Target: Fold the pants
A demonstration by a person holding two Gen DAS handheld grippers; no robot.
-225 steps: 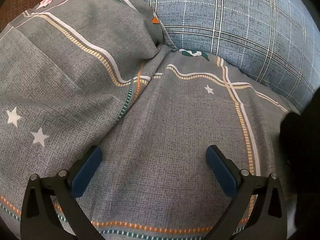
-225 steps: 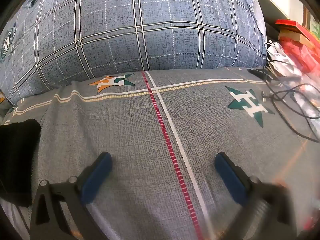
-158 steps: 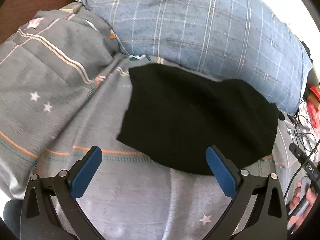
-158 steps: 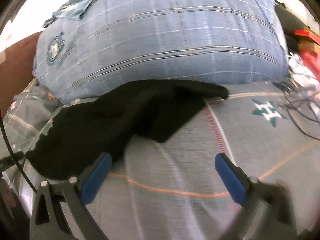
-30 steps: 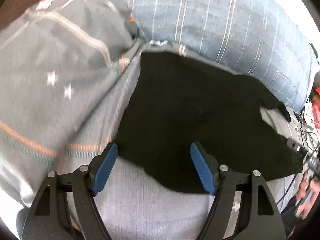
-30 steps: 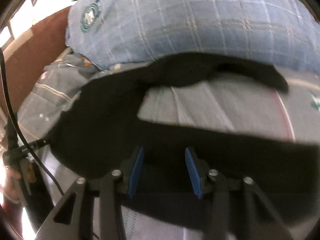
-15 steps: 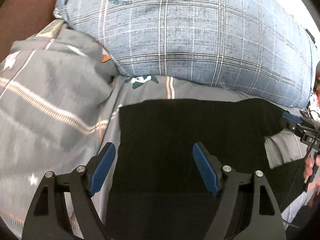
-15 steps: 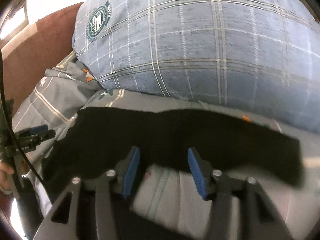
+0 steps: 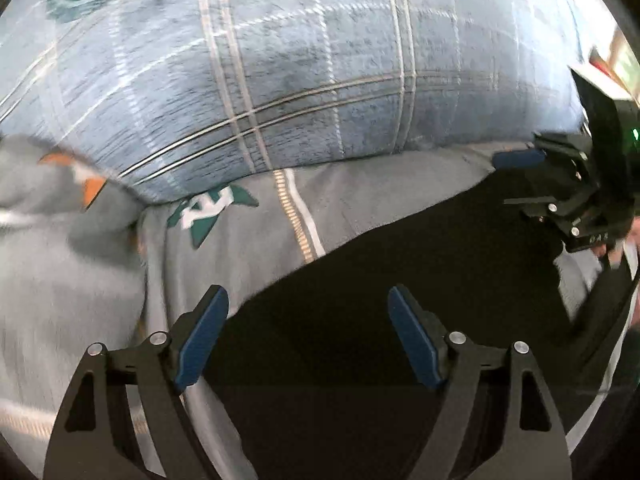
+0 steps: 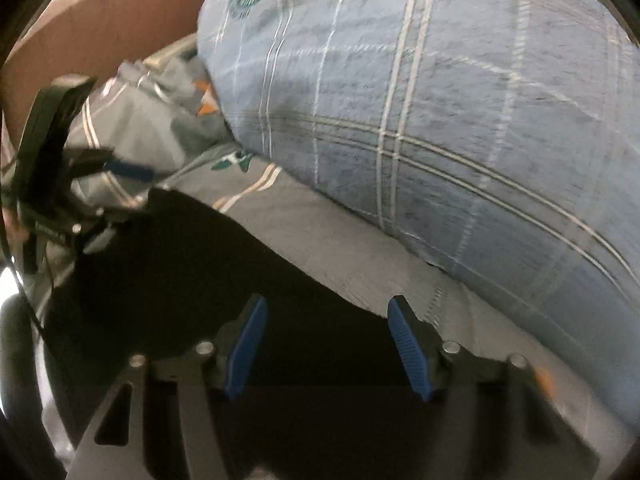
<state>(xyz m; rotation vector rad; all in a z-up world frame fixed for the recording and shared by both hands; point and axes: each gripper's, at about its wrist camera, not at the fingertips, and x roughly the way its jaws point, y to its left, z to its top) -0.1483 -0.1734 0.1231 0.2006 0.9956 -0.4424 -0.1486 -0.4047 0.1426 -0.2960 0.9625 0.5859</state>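
The black pants [image 9: 360,280] lie on the grey patterned bedsheet [image 9: 248,216], their far edge near the blue plaid pillow. My left gripper [image 9: 308,312] is open, low over the pants, with black cloth between and under its blue pads. My right gripper [image 10: 324,320] is open, also low over the pants [image 10: 180,256]. Each gripper shows in the other's view: the right at the far right [image 9: 560,184], the left at the far left [image 10: 92,184].
A large blue plaid pillow [image 9: 304,64] fills the back of both views [image 10: 440,100]. A rumpled grey duvet [image 9: 52,240] lies left. A brown headboard [image 10: 120,12] stands at the upper left of the right wrist view.
Both grippers have moved forward toward the pillow and lower over the bed. The pants' far edge now slants across the sheet. The right jaws have opened wider.
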